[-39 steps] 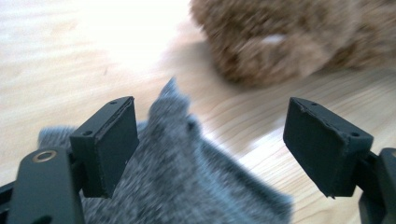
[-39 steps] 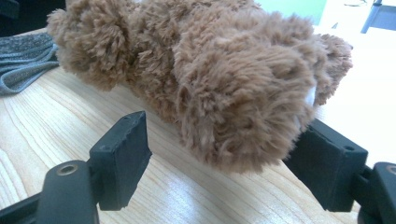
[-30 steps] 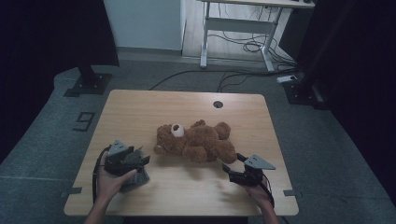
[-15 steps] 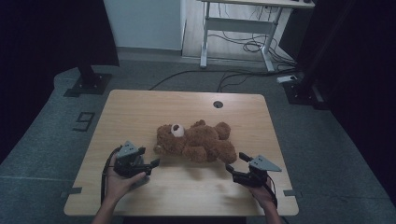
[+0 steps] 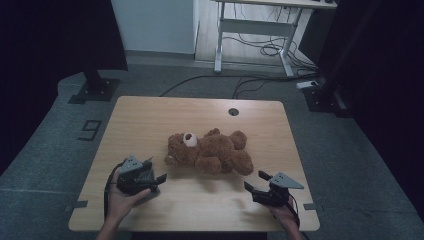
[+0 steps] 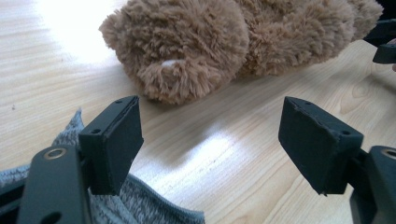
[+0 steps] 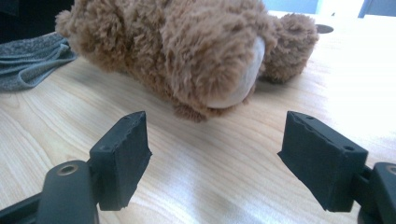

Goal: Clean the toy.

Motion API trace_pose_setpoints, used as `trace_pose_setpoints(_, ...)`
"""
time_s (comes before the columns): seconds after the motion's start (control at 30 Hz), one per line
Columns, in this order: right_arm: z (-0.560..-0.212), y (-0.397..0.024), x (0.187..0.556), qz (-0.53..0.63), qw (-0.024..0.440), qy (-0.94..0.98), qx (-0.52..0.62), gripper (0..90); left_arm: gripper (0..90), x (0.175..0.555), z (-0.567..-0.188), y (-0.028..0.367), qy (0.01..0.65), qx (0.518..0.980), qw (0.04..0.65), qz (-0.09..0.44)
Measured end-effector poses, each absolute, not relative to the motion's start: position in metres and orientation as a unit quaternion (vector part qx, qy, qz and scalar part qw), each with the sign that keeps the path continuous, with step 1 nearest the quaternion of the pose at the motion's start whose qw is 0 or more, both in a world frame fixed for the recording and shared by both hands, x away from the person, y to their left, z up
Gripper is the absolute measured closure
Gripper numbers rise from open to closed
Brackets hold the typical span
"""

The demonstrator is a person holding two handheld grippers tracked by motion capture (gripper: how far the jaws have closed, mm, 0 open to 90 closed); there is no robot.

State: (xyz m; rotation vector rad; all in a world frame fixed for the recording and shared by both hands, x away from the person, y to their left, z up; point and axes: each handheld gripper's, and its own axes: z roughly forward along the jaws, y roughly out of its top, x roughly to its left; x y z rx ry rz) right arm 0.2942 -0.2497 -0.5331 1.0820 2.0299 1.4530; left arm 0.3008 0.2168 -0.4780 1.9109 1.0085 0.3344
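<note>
A pale wooden table (image 5: 150, 125) is seen on a grey carpeted floor (image 5: 60, 145), with a round cable hole (image 5: 233, 111) near its far edge and a white-legged desk (image 5: 260, 25) with loose cables (image 5: 265, 50) farther back in the dim room. No container is seen on the surface.

A brown teddy bear (image 5: 210, 150) is laid on its side at the table's middle, just ahead of both pairs of fingers and between them. The left gripper (image 5: 156, 170) is held with its fingers (image 6: 114, 140) spread wide and nothing pinched; the bear's head (image 6: 182, 51) is seen just beyond them, apart from the pads, and a grey cloth (image 6: 135, 205) is lying beneath the left-hand finger. The right gripper (image 5: 256, 181) is likewise held spread, fingers (image 7: 123, 154) bare, the bear's pale-soled foot (image 7: 233, 74) just ahead. Bare wood is left between the fingers and the near edge.
</note>
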Motion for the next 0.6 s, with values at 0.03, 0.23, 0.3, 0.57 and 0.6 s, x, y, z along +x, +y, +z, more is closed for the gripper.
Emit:
trace_pose_setpoints(0.03,-0.5331,-0.2497,0.2942,0.522,0.209,0.73,0.389,22.8,22.0,0.3008,-0.478,0.2168,0.41,0.776,0.46,0.136)
trace_pose_setpoints(0.23,-0.5358,-0.2503,0.2932,0.52,0.209,0.73,0.392,22.9,22.4,0.2989,-0.4796,0.2202,0.411,0.776,0.459,0.135)
trace_pose_setpoints(0.3,-0.5363,-0.2502,0.2931,0.518,0.209,0.731,0.392,22.8,22.6,0.299,-0.4796,0.2213,0.412,0.775,0.459,0.136)
trace_pose_setpoints(0.57,-0.5359,-0.252,0.2919,0.52,0.213,0.728,0.394,22.2,22.7,0.2999,-0.4784,0.2246,0.414,0.772,0.461,0.138)
trace_pose_setpoints(0.6,-0.5356,-0.2526,0.2919,0.519,0.213,0.727,0.395,22.2,22.7,0.2997,-0.478,0.2249,0.414,0.772,0.462,0.138)
